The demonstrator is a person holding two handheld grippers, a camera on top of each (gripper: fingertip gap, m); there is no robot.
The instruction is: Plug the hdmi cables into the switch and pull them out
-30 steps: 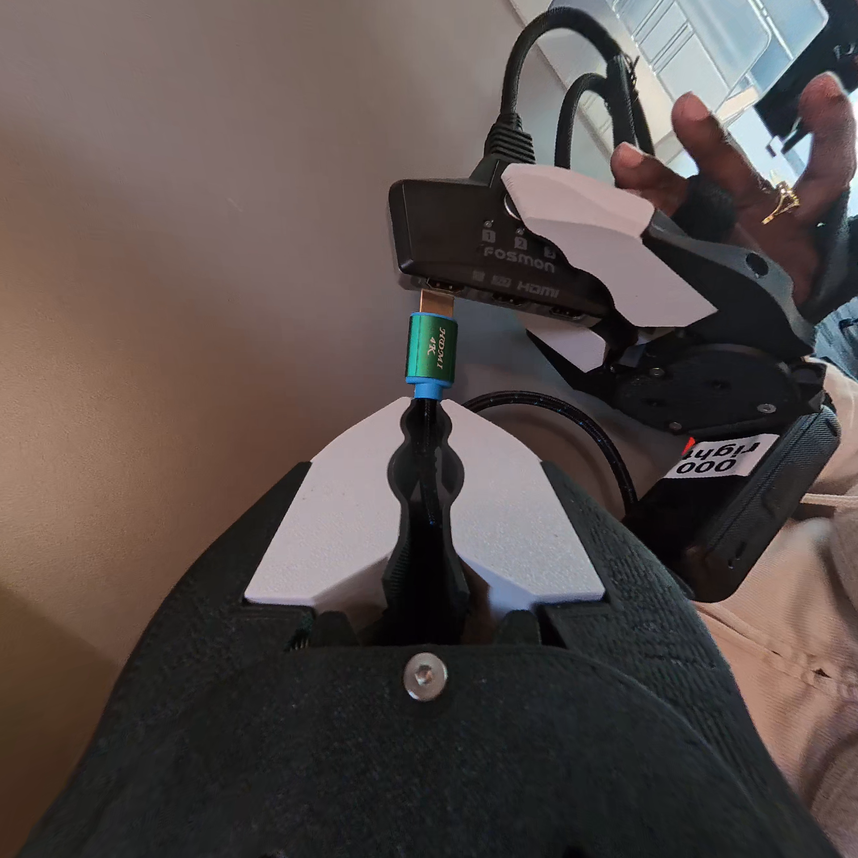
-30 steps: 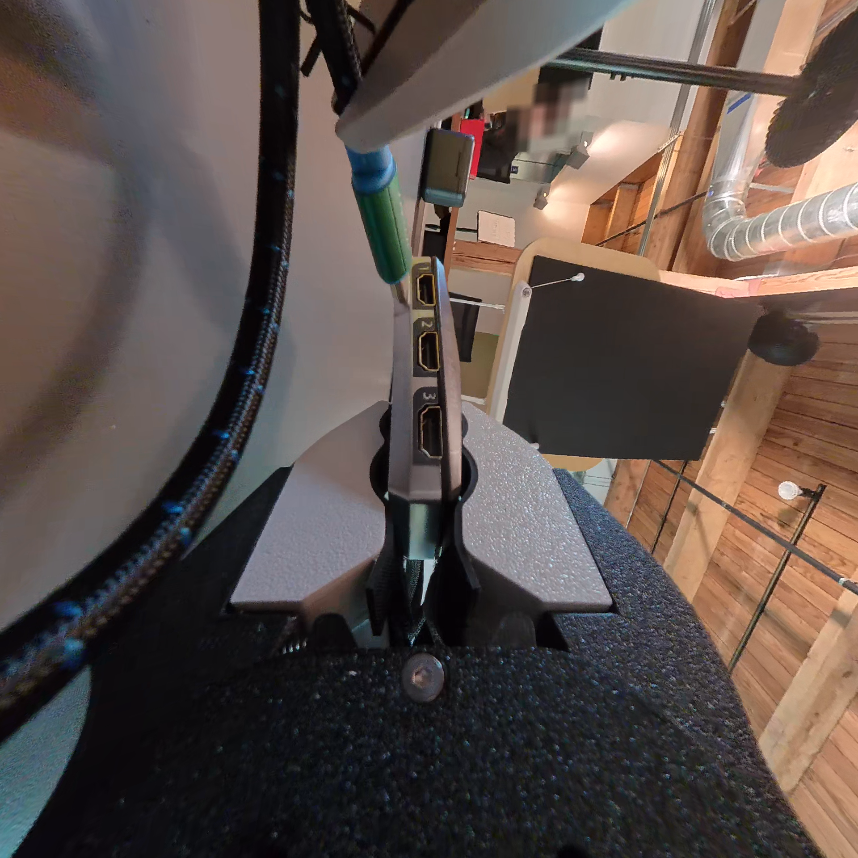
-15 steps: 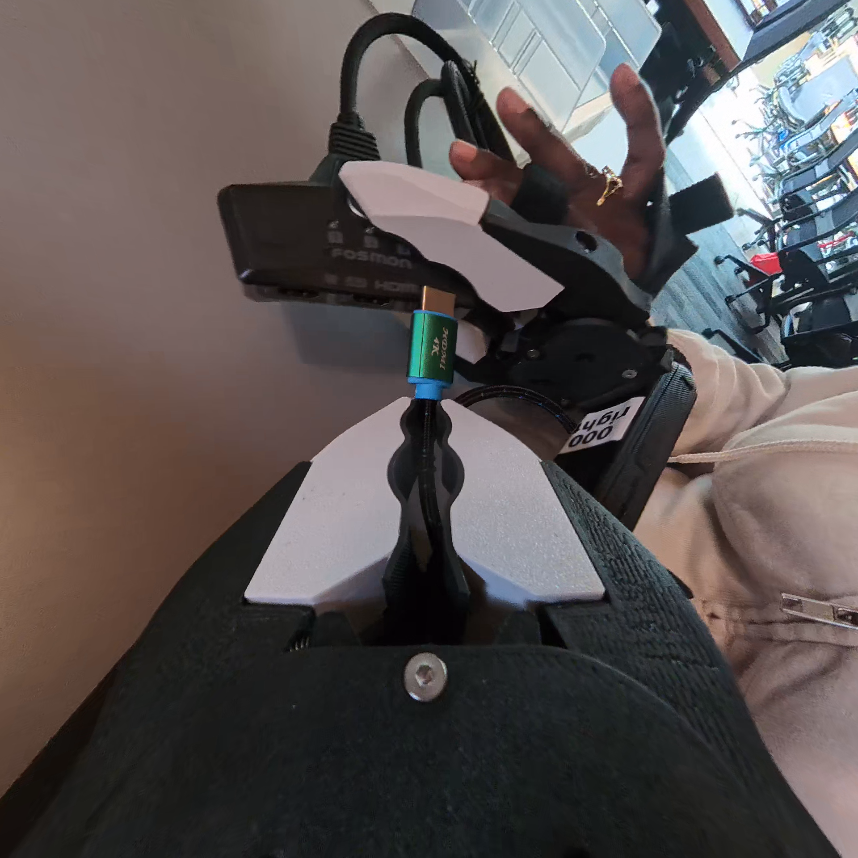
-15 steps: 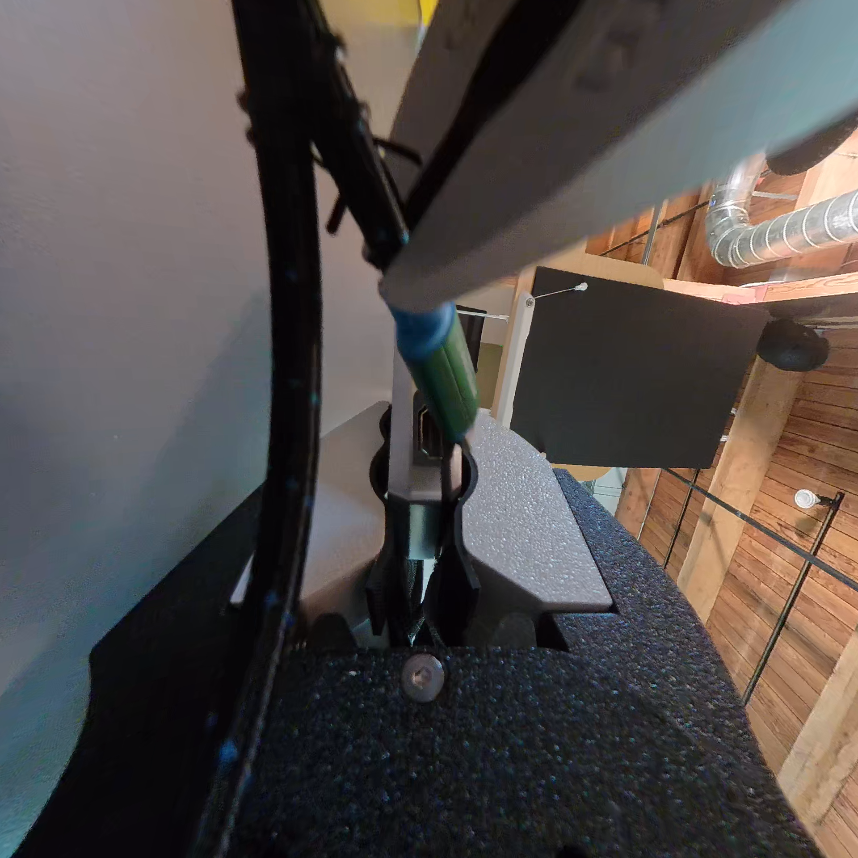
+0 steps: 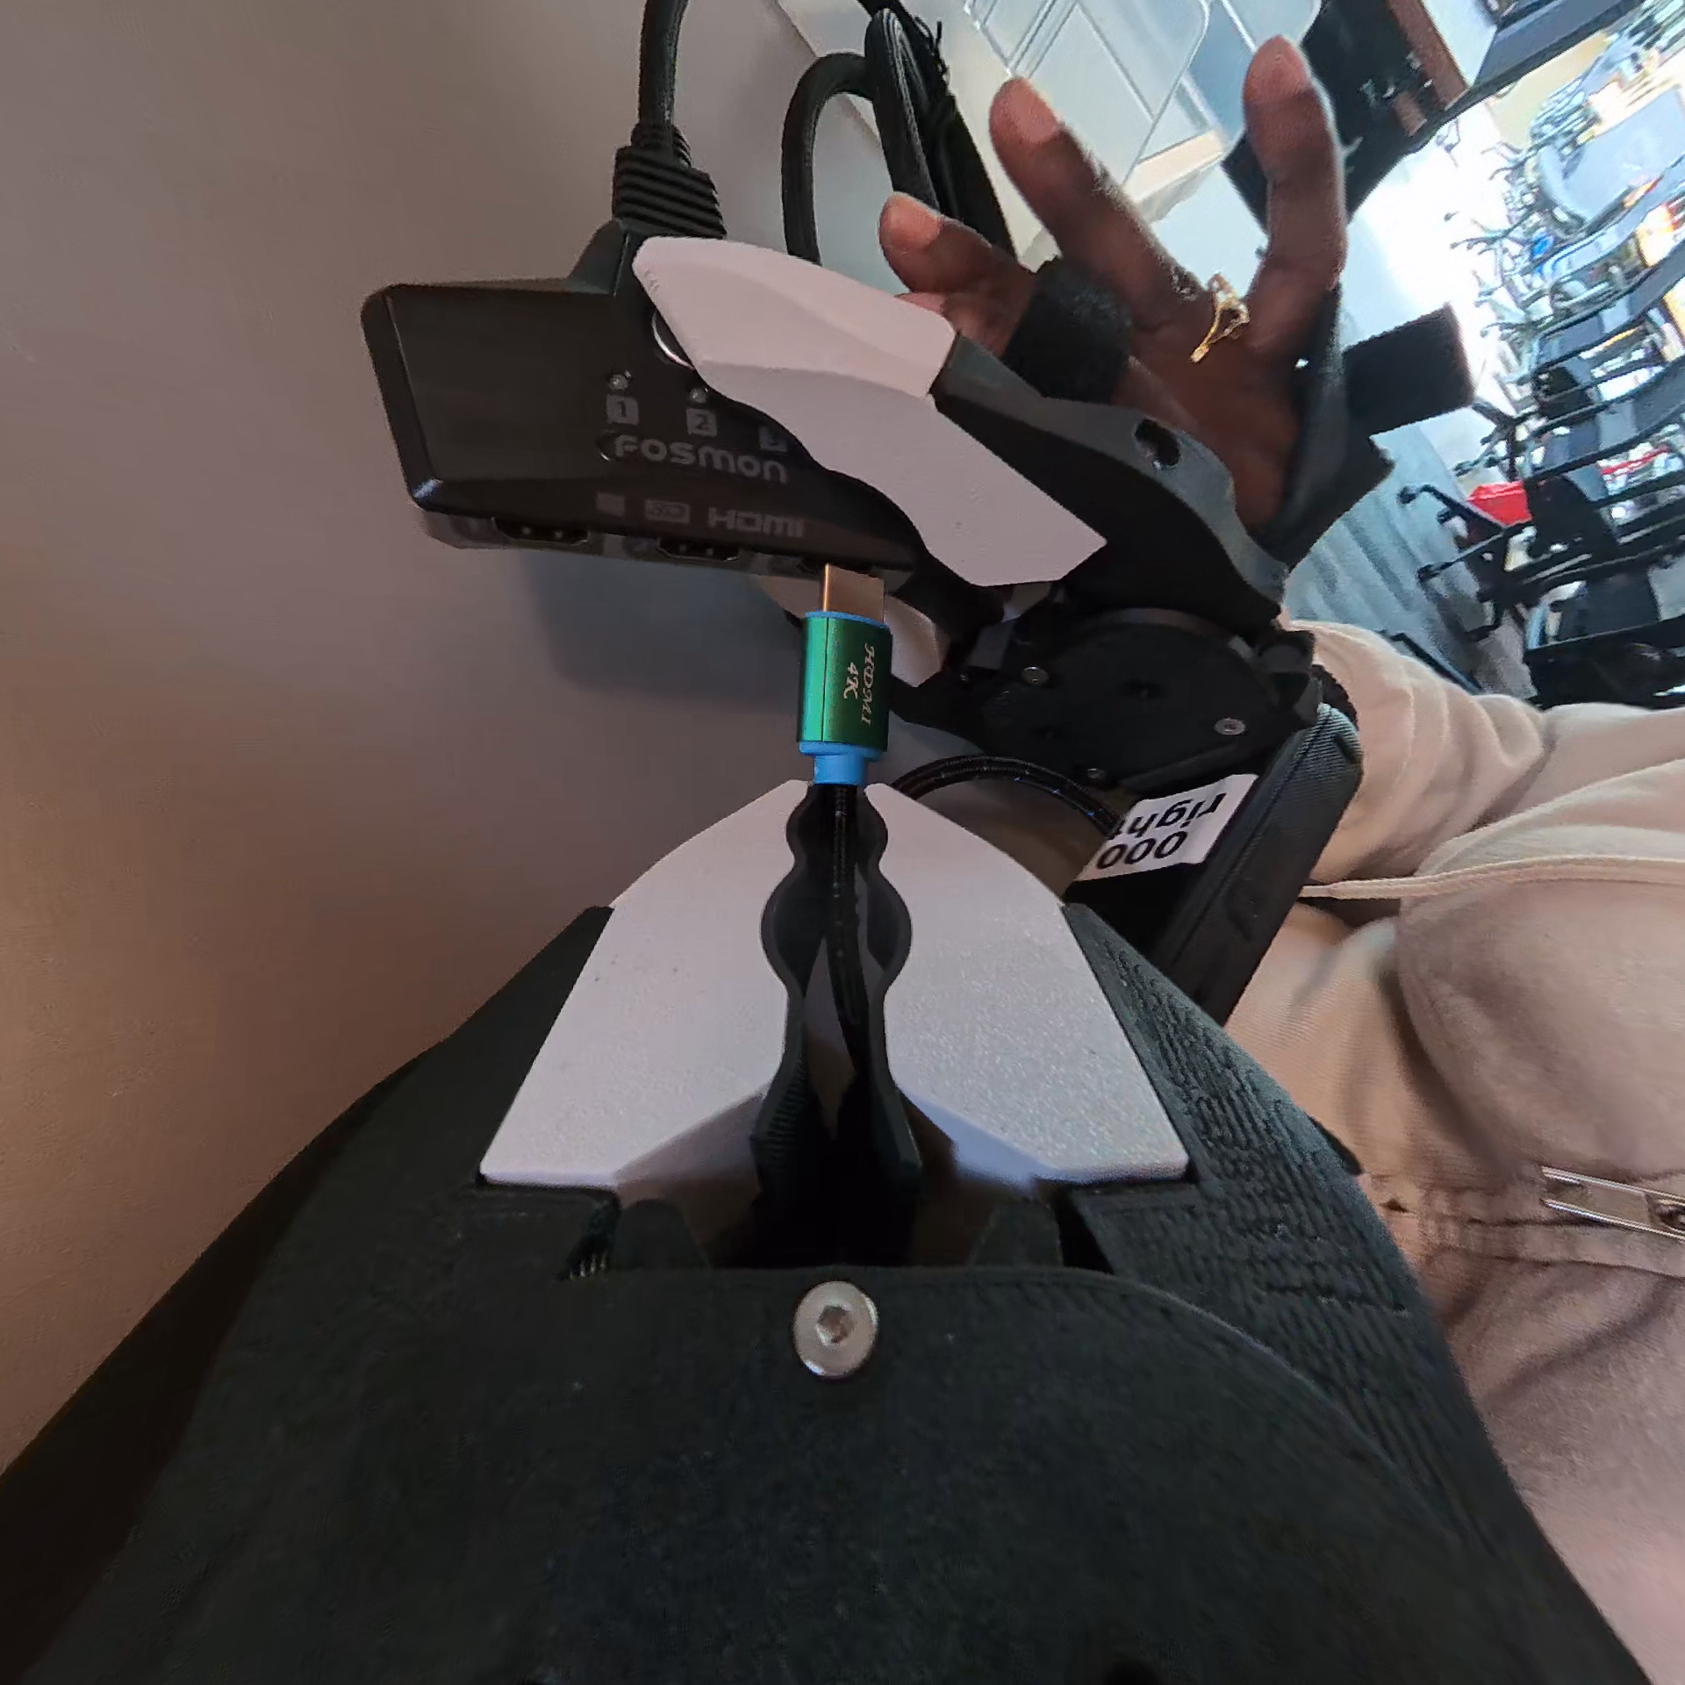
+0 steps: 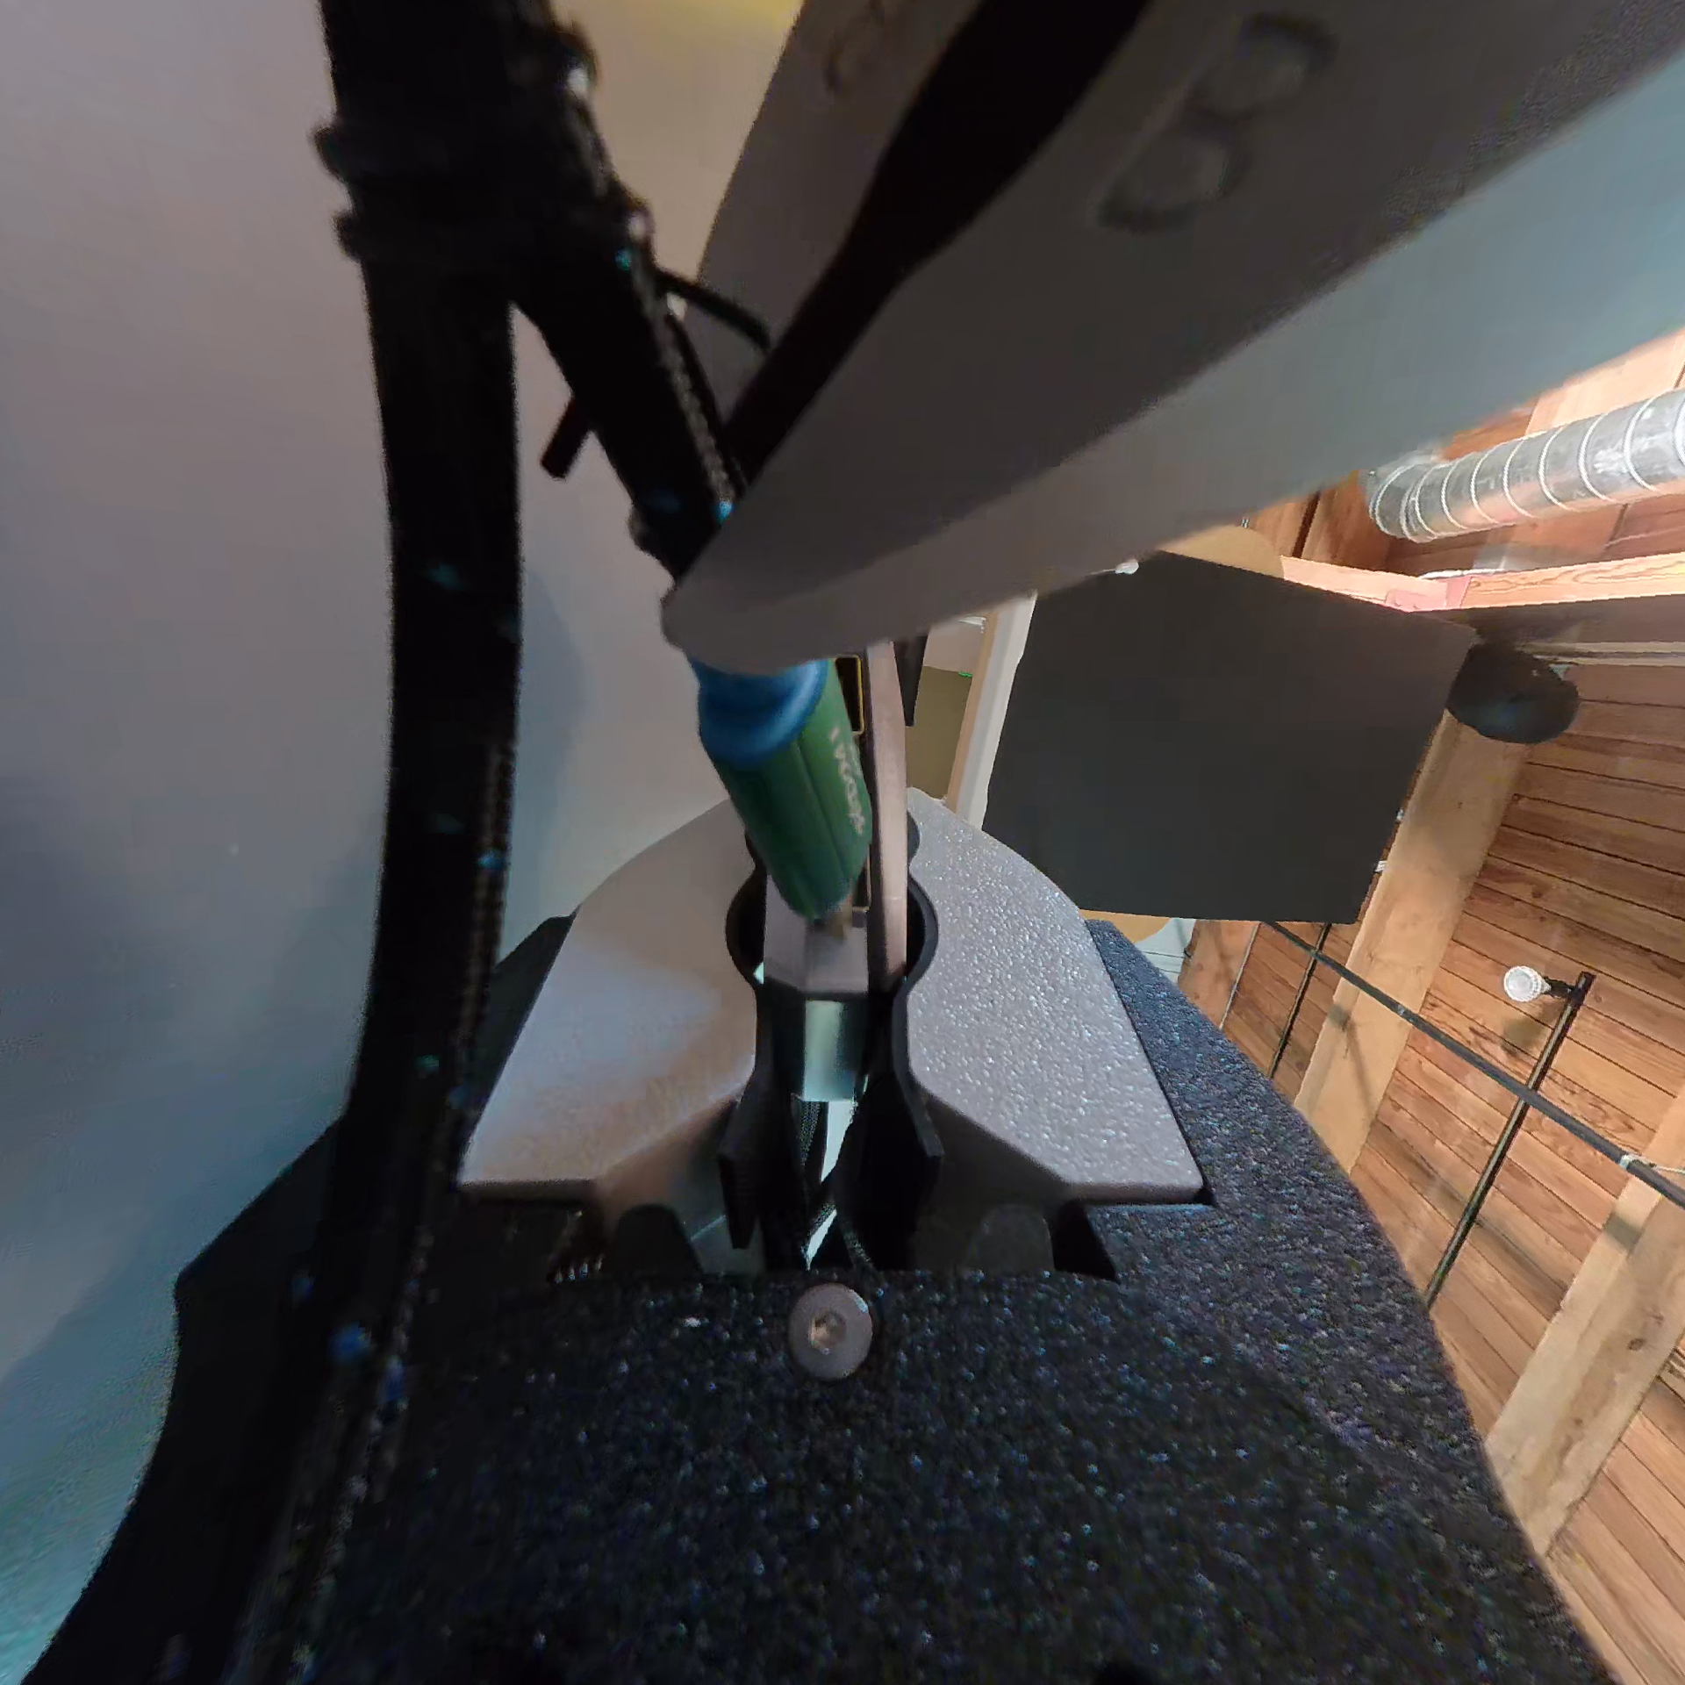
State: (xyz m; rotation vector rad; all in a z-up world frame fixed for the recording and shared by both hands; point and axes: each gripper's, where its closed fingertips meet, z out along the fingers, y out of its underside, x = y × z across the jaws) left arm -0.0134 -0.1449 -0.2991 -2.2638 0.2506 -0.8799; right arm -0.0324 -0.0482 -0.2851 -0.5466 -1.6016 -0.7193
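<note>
The black HDMI switch (image 5: 547, 429) is held off the pale surface, its row of ports facing me. My right gripper is shut on its right end; one white finger (image 5: 821, 365) lies over the top. My left gripper (image 5: 834, 793) is shut on the black braided cable just behind the green HDMI plug (image 5: 843, 697). The plug's gold tip (image 5: 852, 591) sits at the mouth of the third port, most of it still showing. In the right wrist view my right gripper (image 6: 825, 912) clamps the switch (image 6: 883, 802) edge-on, with the green plug (image 6: 811, 802) angled into it.
Two black cables (image 5: 670, 137) leave the switch's far side. The braided cable (image 6: 438, 729) loops along the left. A hand (image 5: 1185, 228) and beige sleeve (image 5: 1459, 1003) are at the right. The pale surface (image 5: 228, 593) lies behind; a black panel (image 6: 1213, 757) and wooden walls lie beyond.
The plug left the first port, moved along the switch and now has its tip at the third port. The switch shifted in view while staying clamped.
</note>
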